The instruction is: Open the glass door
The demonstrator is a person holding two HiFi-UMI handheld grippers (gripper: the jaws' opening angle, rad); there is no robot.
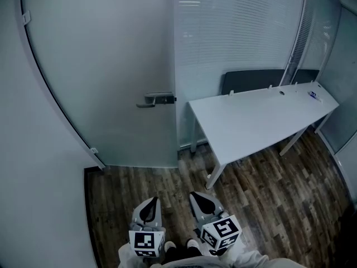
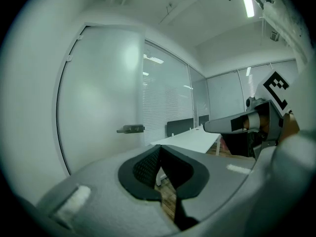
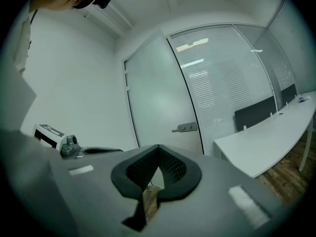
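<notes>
The frosted glass door (image 1: pixel 106 66) stands closed ahead, its metal lever handle (image 1: pixel 155 99) at the right edge. My left gripper (image 1: pixel 152 201) and right gripper (image 1: pixel 196 196) are side by side low in the head view, well short of the door over the wood floor. Both are shut and hold nothing. In the left gripper view the jaws (image 2: pixel 159 148) meet at the tips, with the door (image 2: pixel 98 98) and handle (image 2: pixel 131 129) beyond and the right gripper (image 2: pixel 232 125) alongside. The right gripper view shows closed jaws (image 3: pixel 158 147) below the handle (image 3: pixel 185 128).
A white desk (image 1: pixel 262 121) stands right of the door, its near corner leg (image 1: pixel 215 175) close to my path. A dark panel (image 1: pixel 256 80) sits behind it, against a glass partition with blinds (image 1: pixel 234 27). A white wall (image 1: pixel 33 177) bounds the left.
</notes>
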